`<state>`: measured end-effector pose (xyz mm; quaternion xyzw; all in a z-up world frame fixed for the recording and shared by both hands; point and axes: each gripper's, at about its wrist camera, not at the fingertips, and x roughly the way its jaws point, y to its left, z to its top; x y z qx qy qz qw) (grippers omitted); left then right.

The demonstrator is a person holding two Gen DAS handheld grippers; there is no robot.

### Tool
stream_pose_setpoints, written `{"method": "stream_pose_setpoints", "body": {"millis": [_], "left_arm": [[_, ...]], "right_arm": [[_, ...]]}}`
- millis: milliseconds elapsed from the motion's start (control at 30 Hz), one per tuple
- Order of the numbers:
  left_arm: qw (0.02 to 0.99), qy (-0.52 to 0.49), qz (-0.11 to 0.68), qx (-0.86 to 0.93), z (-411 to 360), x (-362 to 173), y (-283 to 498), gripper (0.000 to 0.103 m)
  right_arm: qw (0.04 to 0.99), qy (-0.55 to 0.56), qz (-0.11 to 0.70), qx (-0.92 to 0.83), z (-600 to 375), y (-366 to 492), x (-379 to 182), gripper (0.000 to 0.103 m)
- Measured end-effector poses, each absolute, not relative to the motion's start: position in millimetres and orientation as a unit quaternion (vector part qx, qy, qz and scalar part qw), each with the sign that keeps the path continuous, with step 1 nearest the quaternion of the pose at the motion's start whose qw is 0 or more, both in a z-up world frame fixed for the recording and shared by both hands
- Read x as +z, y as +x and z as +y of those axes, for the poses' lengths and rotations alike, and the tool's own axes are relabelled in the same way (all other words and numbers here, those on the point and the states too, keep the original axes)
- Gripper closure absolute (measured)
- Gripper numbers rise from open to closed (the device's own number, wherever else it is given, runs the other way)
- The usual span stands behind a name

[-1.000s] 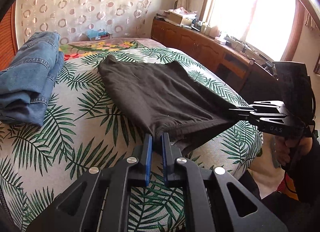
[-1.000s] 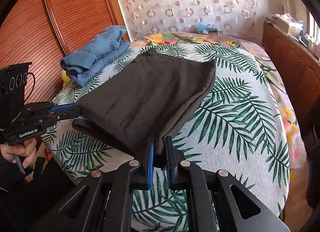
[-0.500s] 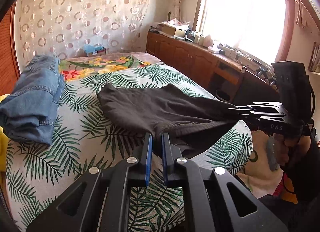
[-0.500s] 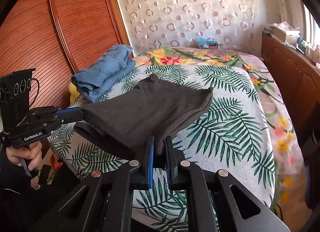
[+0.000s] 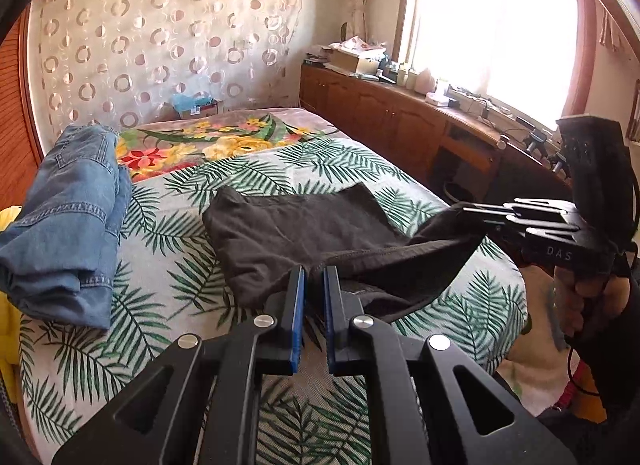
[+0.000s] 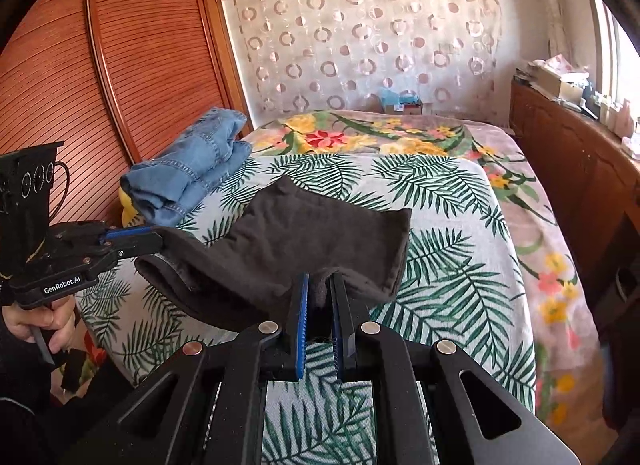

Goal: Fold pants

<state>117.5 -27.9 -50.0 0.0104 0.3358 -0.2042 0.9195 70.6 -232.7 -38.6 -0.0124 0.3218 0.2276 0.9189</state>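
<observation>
Dark brown pants [image 5: 304, 229] lie folded on the palm-leaf bedspread; they also show in the right wrist view [image 6: 312, 237]. My left gripper [image 5: 314, 277] is shut on their near edge, lifted off the bed. My right gripper [image 6: 319, 285] is shut on the other near corner, also raised. Each gripper shows in the other's view: the right one [image 5: 472, 211] at the right, the left one [image 6: 156, 239] at the left. The far part of the pants rests on the bed.
Folded blue jeans [image 5: 68, 217] lie at the bed's left side, also seen in the right wrist view [image 6: 192, 165]. A wooden sideboard [image 5: 400, 121] runs along the right under the window. A slatted wooden wardrobe [image 6: 100, 77] stands at the left.
Both grippers have risen and drawn back toward the foot of the bed with the pants' near edge; the pants now cover less of the bed and sag between the grippers.
</observation>
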Motion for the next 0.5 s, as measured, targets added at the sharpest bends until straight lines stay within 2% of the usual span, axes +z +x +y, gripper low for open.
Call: {"method": "stream_pose_setpoints", "body": {"millis": [500], "left_arm": [[0.925, 0.015, 0.335, -0.177, -31, -39, 183, 0.093]], "right_arm": [[0.928, -0.006, 0.315, 0.200, -219, 135, -41, 0.093]]}}
